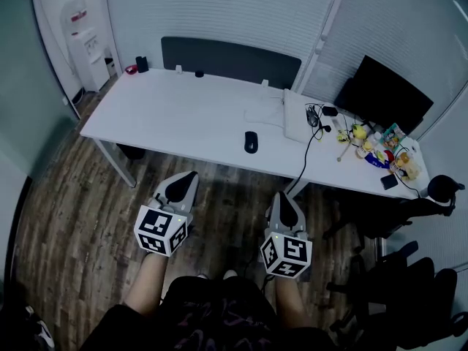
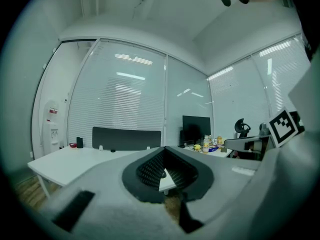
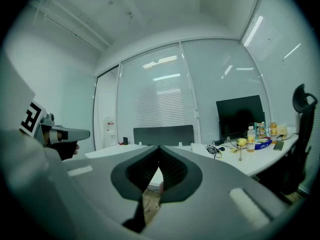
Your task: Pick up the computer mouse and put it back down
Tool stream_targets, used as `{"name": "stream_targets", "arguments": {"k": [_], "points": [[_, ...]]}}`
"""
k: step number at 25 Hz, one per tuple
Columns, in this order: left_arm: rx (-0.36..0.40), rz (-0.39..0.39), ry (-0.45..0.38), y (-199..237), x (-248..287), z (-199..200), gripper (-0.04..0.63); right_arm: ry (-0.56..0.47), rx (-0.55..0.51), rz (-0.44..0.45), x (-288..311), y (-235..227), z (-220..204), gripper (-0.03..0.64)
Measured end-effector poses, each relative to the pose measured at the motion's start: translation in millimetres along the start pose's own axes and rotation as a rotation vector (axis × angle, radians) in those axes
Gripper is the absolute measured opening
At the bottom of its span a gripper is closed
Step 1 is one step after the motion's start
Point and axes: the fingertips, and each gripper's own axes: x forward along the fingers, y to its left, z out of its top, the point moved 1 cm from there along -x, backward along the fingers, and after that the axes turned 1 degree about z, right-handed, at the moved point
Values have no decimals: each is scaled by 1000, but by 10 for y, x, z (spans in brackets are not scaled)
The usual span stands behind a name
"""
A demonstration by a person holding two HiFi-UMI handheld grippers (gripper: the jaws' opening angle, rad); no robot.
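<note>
1. Two grey plastic tools, the left gripper (image 1: 189, 178) and the right gripper (image 1: 282, 196), point level above the wood-grain floor (image 1: 80, 225), jaws closed on nothing.
2. Ahead, between them, the smooth black oval computer mouse (image 1: 251, 142) rests near the front edge of the matte white desk (image 1: 183, 115). Its long axis runs away from me, and I judge the right gripper slightly nearer.

1 mouse (image 1: 251, 142), 1 monitor (image 1: 384, 93)
</note>
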Motion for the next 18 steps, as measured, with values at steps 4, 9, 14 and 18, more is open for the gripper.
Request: {"name": "stream_targets", "arguments": {"k": [4,9,14,18], "points": [[-3,-1,7,31,-45,-47,2,-1,8,-4,-17,44,-22,9],[-4,-4,10,79,-136,-54,2,18,6,-8,-56,137,-75,11],[-10,-1,13,141,-221,-65,2,31,11,-10,-101,207,-133,11],[-22,0,10,171,-277,-90,2,34,3,-17,-142,228,-144,11]]}}
